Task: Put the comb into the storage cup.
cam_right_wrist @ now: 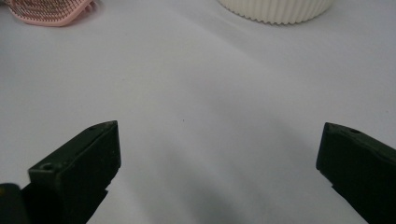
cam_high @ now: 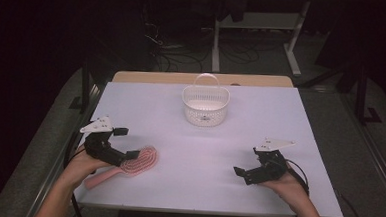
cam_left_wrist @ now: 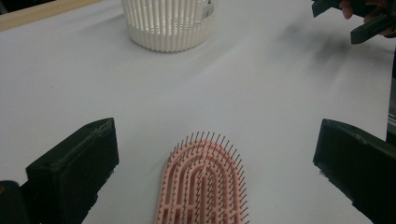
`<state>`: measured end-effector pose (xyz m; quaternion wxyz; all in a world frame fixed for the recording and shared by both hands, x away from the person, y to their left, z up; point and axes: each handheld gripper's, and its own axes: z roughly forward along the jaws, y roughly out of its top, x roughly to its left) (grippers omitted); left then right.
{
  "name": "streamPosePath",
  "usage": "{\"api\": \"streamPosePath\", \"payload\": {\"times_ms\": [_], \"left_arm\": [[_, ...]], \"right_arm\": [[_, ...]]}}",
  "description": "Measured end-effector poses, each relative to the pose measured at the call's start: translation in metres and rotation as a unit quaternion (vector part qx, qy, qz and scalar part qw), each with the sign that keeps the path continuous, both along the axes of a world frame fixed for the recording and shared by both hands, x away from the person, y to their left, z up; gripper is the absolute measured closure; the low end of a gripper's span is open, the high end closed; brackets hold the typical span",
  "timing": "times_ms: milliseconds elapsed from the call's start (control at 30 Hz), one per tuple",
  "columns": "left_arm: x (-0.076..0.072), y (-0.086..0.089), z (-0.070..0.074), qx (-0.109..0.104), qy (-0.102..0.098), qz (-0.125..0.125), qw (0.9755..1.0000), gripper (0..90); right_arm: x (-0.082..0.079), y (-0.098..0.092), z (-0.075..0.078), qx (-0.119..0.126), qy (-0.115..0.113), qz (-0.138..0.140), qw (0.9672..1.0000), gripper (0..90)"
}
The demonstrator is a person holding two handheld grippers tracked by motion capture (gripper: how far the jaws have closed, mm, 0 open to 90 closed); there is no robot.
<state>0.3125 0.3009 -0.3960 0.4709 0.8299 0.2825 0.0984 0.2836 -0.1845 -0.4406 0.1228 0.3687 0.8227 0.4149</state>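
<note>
Pink hairbrush point(cam_high: 128, 166) lies flat on the white table point(cam_high: 203, 154), bristles up, near the front-left edge w/ its handle pointing toward the front-left corner and the oval head toward the table centre. Left gripper point(cam_high: 123, 157) is right over the brush at the neck/head area; in the left gripper view its jaws stand wide apart, one on each side of the brush head point(cam_left_wrist: 203, 182), not pressing it, so it's open and holding nothing. Can't tell from the high view whether a jaw tip touches the brush. The person's left hand point(cam_high: 80, 165) grips that gripper from behind, grey three-cornered plate on top.

Right gripper point(cam_high: 242, 173) sits well apart from the brush, at the front-right of the table, low over the bare surface. Right gripper view: jaws spread wide, only white tabletop between them, so open and empty too. Brush head point(cam_right_wrist: 49, 10) shows at that view's top left, far off.

White slotted plastic basket point(cam_high: 205, 105) w/ upright hoop handle stands at the back-centre of the table, well apart from both grippers and the brush; its ribbed wall point(cam_left_wrist: 168, 23) shows at the top of the left gripper view.
</note>
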Motion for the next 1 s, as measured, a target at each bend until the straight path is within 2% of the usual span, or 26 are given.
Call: {"api": "streamPosePath", "payload": {"times_ms": [400, 667, 1000], "left_arm": [[-0.005, 0.023, 0.001, 0.002, -0.006, 0.018, 0.9998, 0.0], [-0.008, 0.040, 0.003, 0.000, -0.001, 0.034, 0.9994, 0.0], [-0.008, 0.040, 0.003, 0.030, 0.009, 0.031, 0.9990, 0.0]], "right_arm": [[0.000, 0.000, 0.000, 0.000, 0.001, -0.001, 1.0000, 0.0], [-0.001, -0.001, 0.001, 0.000, -0.001, -0.002, 1.0000, 0.0], [-0.001, 0.000, 0.001, 0.000, 0.000, -0.002, 1.0000, 0.0]]}}
